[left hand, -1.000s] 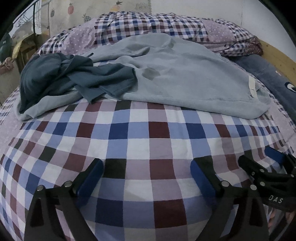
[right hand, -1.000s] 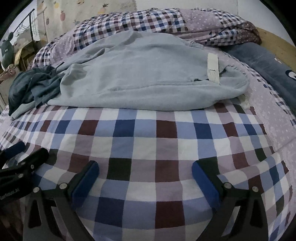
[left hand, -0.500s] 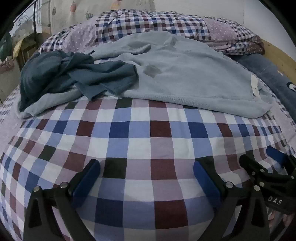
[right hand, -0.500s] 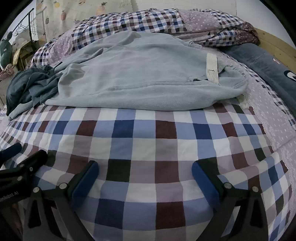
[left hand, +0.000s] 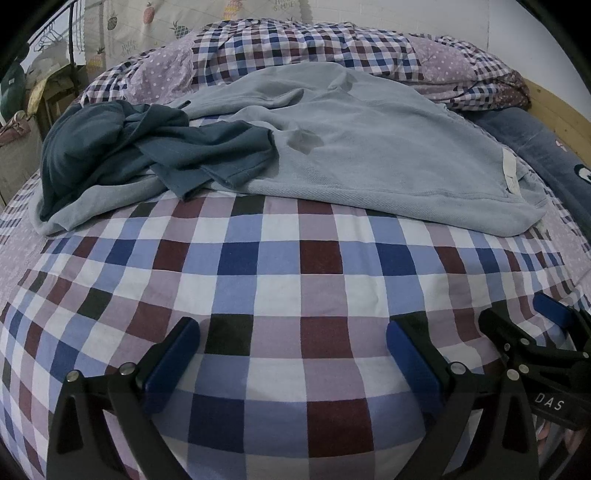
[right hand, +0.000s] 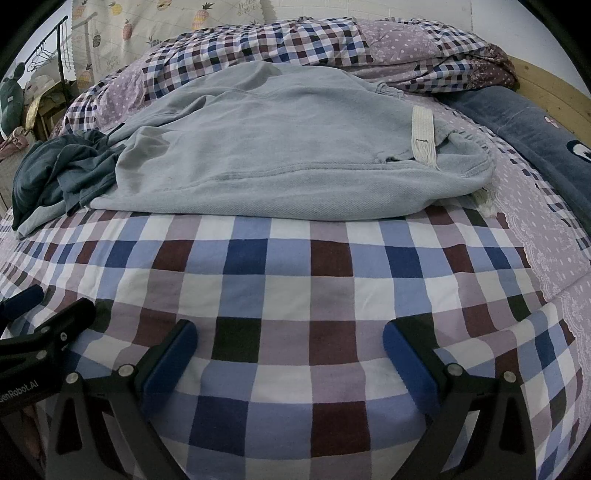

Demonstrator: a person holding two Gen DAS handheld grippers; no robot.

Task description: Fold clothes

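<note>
Both claws hovering low over the near end of the bed (left hand: 295,266), side by side, nothing in either. Left claw (left hand: 291,343) spread wide, blue pads well apart over the checkered sheet. Right claw (right hand: 290,341) same deal, wide and empty. Each one poking into the edge of the other's view.

Light grey sweatshirt (right hand: 280,155) sprawled across the middle of the bed, inside out by the look of the white label (right hand: 423,134) near its right end, hem facing the claws. Dark teal shirt (left hand: 147,147) bunched up to the left, partly lying on top of the grey one's left side. Both garments well apart from the claws.

Rumpled checkered quilt (left hand: 332,48) heaped behind the clothes. Dark blue blanket (right hand: 535,140) along the right edge, next to a wooden bed frame (left hand: 557,107). Pineapple-print curtain (right hand: 147,26) up at the back left.
</note>
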